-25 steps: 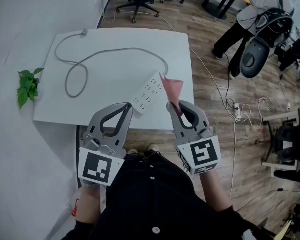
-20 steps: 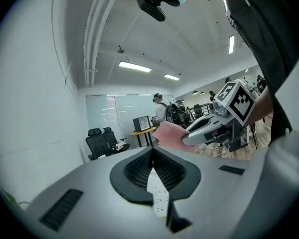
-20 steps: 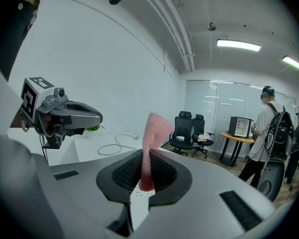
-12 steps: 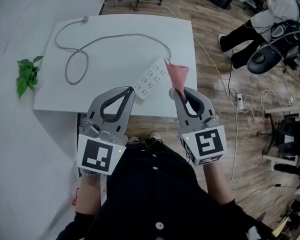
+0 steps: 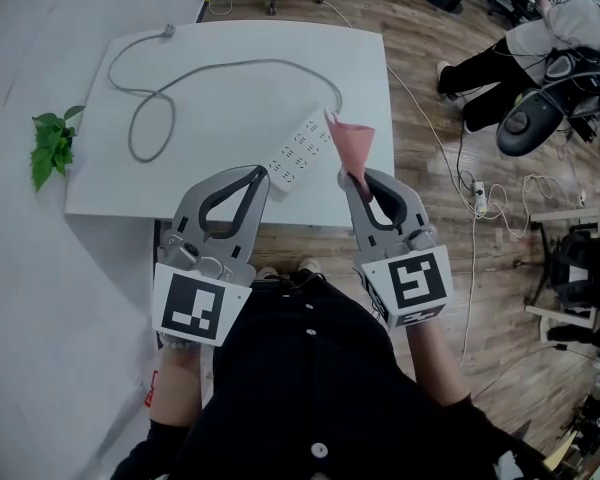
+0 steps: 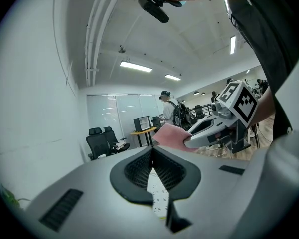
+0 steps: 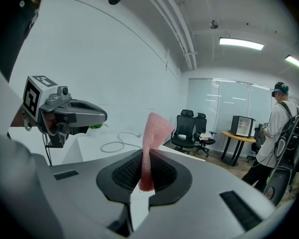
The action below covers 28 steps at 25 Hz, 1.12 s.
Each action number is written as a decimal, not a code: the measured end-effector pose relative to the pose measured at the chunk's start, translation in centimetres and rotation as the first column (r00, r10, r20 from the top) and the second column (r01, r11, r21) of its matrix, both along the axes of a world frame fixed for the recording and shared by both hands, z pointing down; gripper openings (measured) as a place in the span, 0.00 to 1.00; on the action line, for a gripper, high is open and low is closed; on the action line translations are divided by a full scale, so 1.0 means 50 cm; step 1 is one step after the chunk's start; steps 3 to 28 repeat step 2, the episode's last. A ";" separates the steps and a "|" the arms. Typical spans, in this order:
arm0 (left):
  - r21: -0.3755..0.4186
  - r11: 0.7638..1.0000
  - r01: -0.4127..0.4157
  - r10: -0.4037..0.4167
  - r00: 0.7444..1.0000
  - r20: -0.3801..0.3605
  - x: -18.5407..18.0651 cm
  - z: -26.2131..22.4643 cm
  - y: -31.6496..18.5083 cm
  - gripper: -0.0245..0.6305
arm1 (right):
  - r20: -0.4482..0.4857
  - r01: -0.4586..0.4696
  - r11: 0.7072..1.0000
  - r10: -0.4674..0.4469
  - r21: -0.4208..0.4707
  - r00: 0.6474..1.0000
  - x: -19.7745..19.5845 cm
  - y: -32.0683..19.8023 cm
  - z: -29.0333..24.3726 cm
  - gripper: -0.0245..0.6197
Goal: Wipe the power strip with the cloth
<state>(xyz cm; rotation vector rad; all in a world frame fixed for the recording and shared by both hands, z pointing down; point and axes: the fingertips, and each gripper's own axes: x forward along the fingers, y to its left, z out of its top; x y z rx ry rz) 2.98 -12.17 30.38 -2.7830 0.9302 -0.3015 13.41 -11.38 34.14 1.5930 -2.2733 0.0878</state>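
While shut on cloth [image 7: 154, 128], hand-held gripper [image 7: 144, 157]

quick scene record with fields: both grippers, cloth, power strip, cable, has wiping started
left gripper: jaws together, nothing held
right gripper: clamped on cloth
cloth: pink, sticking up out of the jaws, beside the strip's right end
power strip: white, diagonal on table, near front edge
cable: grey, looped across the table
wiping: cloth-to-strip contact cannot be told
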 end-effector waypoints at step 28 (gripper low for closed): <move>-0.006 1.000 0.007 -0.007 1.000 -0.003 -0.005 0.001 0.002 0.06 | -0.001 -0.001 1.000 0.001 -0.002 1.000 -0.001 0.004 0.001 0.11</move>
